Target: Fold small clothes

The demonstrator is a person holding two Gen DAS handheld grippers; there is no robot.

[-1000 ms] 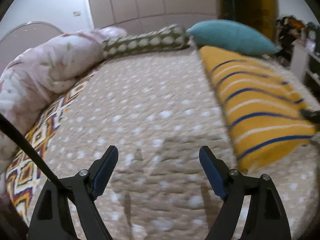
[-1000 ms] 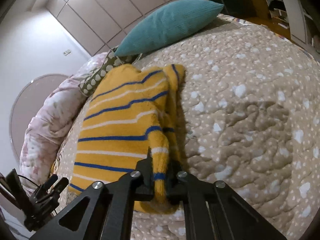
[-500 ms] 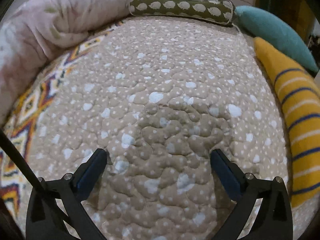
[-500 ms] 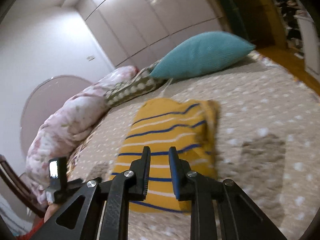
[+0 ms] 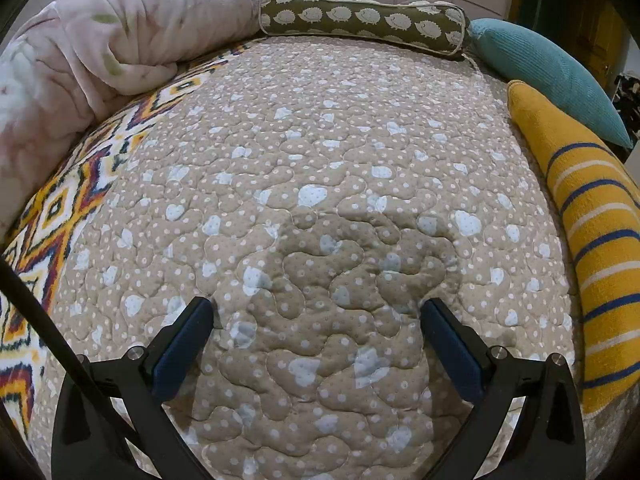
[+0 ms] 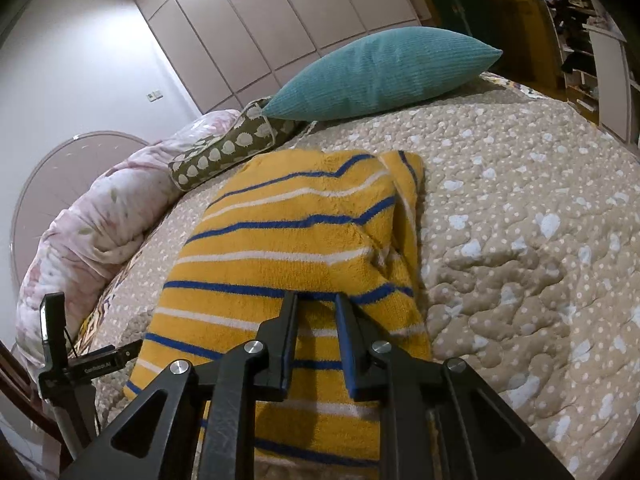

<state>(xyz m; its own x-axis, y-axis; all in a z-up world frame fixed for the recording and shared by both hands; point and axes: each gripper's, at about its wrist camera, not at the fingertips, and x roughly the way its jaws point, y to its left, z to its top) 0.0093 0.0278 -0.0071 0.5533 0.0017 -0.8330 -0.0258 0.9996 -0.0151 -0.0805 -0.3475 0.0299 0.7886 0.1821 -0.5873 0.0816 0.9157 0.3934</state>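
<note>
The yellow sweater (image 6: pixel 288 240) with blue and white stripes lies folded on the beige quilted bedspread (image 6: pixel 520 220), one sleeve laid along its right side. My right gripper (image 6: pixel 317 297) hovers over the sweater's near half. Its jaws stand a narrow gap apart with nothing between the pads. In the left wrist view the sweater (image 5: pixel 596 240) runs along the right edge. My left gripper (image 5: pixel 316 304) is wide open and points down at bare bedspread (image 5: pixel 320 140), well left of the sweater and holding nothing.
A teal pillow (image 6: pixel 380 68), an olive hedgehog-print bolster (image 5: pixel 360 20) and a rolled pink duvet (image 5: pixel 100 48) line the far side of the bed. A zigzag-patterned blanket (image 5: pixel 60 208) shows at the left. Shelves (image 6: pixel 592 40) stand beyond the bed at the right.
The right gripper let go of the sweater's sleeve and drew back above the sweater. The left gripper opened wider, tipped down and moved left, away from the sweater.
</note>
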